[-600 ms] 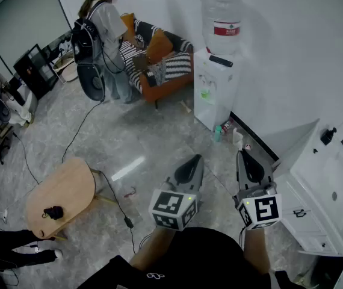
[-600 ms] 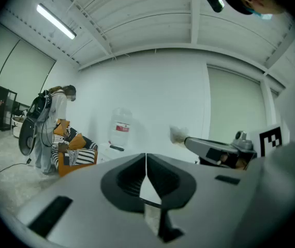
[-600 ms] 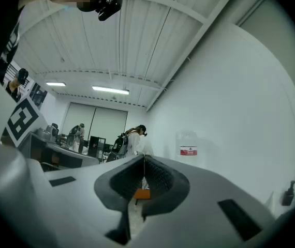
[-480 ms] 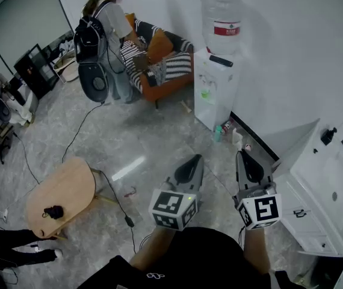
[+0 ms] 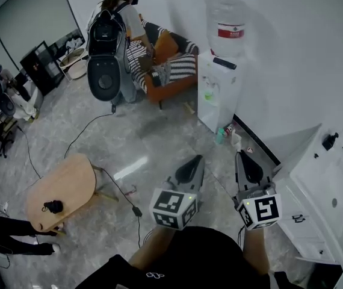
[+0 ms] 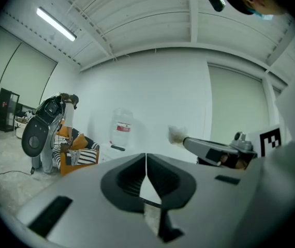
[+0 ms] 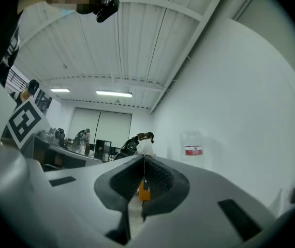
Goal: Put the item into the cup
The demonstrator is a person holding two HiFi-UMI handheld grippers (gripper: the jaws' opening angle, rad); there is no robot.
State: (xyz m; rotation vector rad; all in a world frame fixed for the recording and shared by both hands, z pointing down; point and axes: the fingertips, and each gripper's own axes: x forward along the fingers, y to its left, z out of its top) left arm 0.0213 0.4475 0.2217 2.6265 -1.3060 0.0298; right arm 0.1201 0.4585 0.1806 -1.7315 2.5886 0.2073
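I hold both grippers side by side, high above the floor, and no cup shows in any view. My right gripper point(image 5: 242, 154) point(image 7: 144, 158) is shut. A small orange piece of the item point(image 7: 144, 193) sits pinched between its pads. In the left gripper view a whitish tuft of the item point(image 6: 176, 134) sticks out past the right gripper's tips. My left gripper point(image 5: 196, 159) point(image 6: 146, 156) is shut, its pads meeting with nothing between them.
A water dispenser point(image 5: 216, 95) stands against the white wall, with small bottles at its foot. A white cabinet point(image 5: 322, 191) is at the right. A low wooden table point(image 5: 63, 188), a floor cable point(image 5: 120, 191), an orange sofa point(image 5: 171, 71) and a person with a backpack point(image 5: 108, 59) lie ahead.
The person with the backpack has moved closer and bent toward the sofa. The head view has shifted slightly. Both grippers hold the same pose, shut.
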